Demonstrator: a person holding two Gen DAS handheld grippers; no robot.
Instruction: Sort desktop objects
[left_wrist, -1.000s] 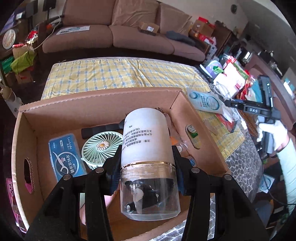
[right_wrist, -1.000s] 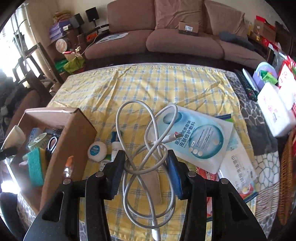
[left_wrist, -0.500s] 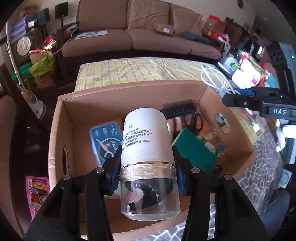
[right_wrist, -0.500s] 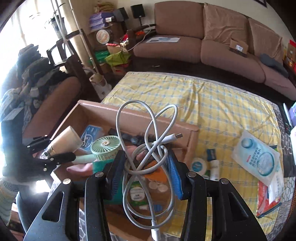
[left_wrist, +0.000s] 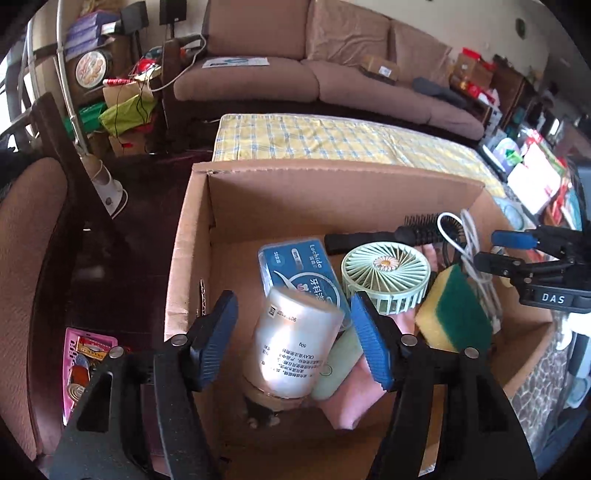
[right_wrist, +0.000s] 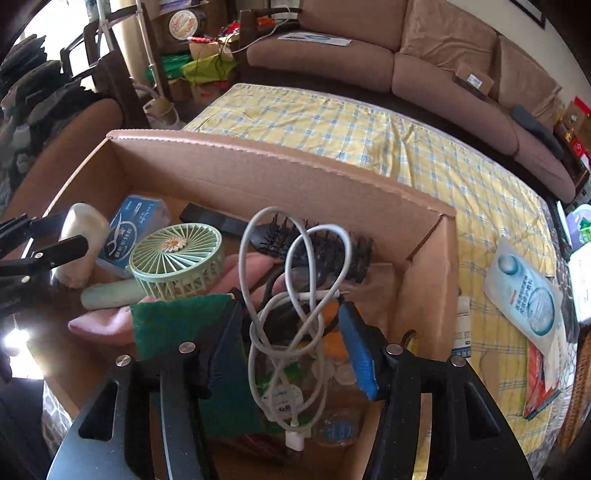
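Observation:
A cardboard box (left_wrist: 332, 177) (right_wrist: 258, 162) holds several objects. My left gripper (left_wrist: 293, 339) is open above the box's left part; a white cream jar (left_wrist: 291, 350) lies loose between its fingers, inside the box. It also shows in the right wrist view (right_wrist: 79, 240). My right gripper (right_wrist: 290, 347) is open over the box's right part, and a coiled white cable (right_wrist: 295, 295) hangs between its pads, not pinched. In the left wrist view, the cable (left_wrist: 467, 243) and the right gripper (left_wrist: 498, 251) show at the right.
In the box lie a green fan (left_wrist: 386, 277), a blue floss box (left_wrist: 306, 273), a black hairbrush (left_wrist: 406, 232), a yellow-green sponge (left_wrist: 456, 310) and a pink cloth (left_wrist: 354, 398). A face-mask sachet (right_wrist: 524, 291) and small tubes (right_wrist: 461, 325) lie on the yellow checked tablecloth (right_wrist: 369, 136).
Both grippers have opened. The jar has dropped from my left gripper into the box. My right gripper has moved over the box and lower, and the cable is released.

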